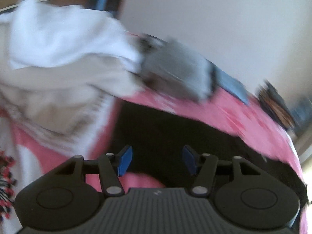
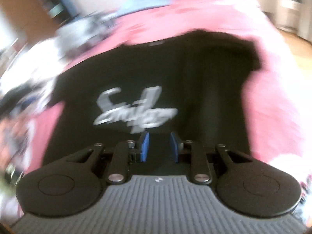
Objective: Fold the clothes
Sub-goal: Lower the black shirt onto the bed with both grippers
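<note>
A black T-shirt (image 2: 195,68) with a silver logo (image 2: 134,111) lies spread flat on a pink bedspread (image 2: 273,89). My right gripper (image 2: 159,146) hovers over the shirt just below the logo, open by a narrow gap, with nothing between its blue pads (image 2: 144,146). In the left wrist view the same black T-shirt (image 1: 165,132) lies under my left gripper (image 1: 157,159). That gripper stands open wide, and between its jaws I see only the shirt and a fold of the pink bedspread (image 1: 243,120). Both views are blurred.
A heap of white and beige clothes (image 1: 58,54) lies at the left on the bed. A grey folded garment (image 1: 175,70) and a blue one (image 1: 232,85) lie beyond the shirt. A wooden floor (image 2: 300,48) shows past the bed's right edge.
</note>
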{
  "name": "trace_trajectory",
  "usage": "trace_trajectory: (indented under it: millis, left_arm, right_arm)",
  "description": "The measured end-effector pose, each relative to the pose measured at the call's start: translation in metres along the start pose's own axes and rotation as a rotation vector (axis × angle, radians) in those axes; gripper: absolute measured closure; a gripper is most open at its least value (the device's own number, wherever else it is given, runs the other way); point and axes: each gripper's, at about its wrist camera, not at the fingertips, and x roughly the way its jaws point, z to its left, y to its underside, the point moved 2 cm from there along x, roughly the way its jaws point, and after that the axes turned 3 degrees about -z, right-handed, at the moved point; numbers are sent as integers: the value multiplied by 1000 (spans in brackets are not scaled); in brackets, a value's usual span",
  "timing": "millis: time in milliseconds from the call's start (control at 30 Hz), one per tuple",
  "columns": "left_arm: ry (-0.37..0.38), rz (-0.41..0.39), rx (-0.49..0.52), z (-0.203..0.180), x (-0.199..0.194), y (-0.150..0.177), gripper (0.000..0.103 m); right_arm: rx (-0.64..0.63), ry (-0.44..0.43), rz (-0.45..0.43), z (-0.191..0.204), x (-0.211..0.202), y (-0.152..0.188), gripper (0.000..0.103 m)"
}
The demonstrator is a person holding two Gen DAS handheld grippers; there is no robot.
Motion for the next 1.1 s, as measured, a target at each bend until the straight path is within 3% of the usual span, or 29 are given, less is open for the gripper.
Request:
trace_trajectory:
  millis: [133,267,333,500,633,767,933,1067,1100]
  left_arm:
    - [124,69,157,-57,-9,23,42]
    - [198,117,297,-102,-10,55,42]
    - [216,131,357,-117,-9,68,42]
    - [244,155,460,-144,2,87,42]
    - [249,182,521,-159,18,94,42]
    - [263,191,618,-182,29,103,42]
    - [327,163,801,-234,42,104,42]
    - [388,124,861,-272,57,114,42]
    - [395,117,853,-278,61,119,42]
  right_arm:
    - [178,95,-90,-62,1,-5,80]
    - [343,107,-172,-106,5,-19,78]
    - [357,103,-194,-115,9,-27,77]
    - [341,110,-225,-127,28,-52,61]
    - [422,129,-263,-153,44,-73,60]
    - [537,106,-273,-183,64,-91,60]
    - [647,-24,-259,-194,84,-99,61]
    - [621,-42,-233,-189,99,-102,61]
    - [595,-37,-237,-186,101,-104,70]
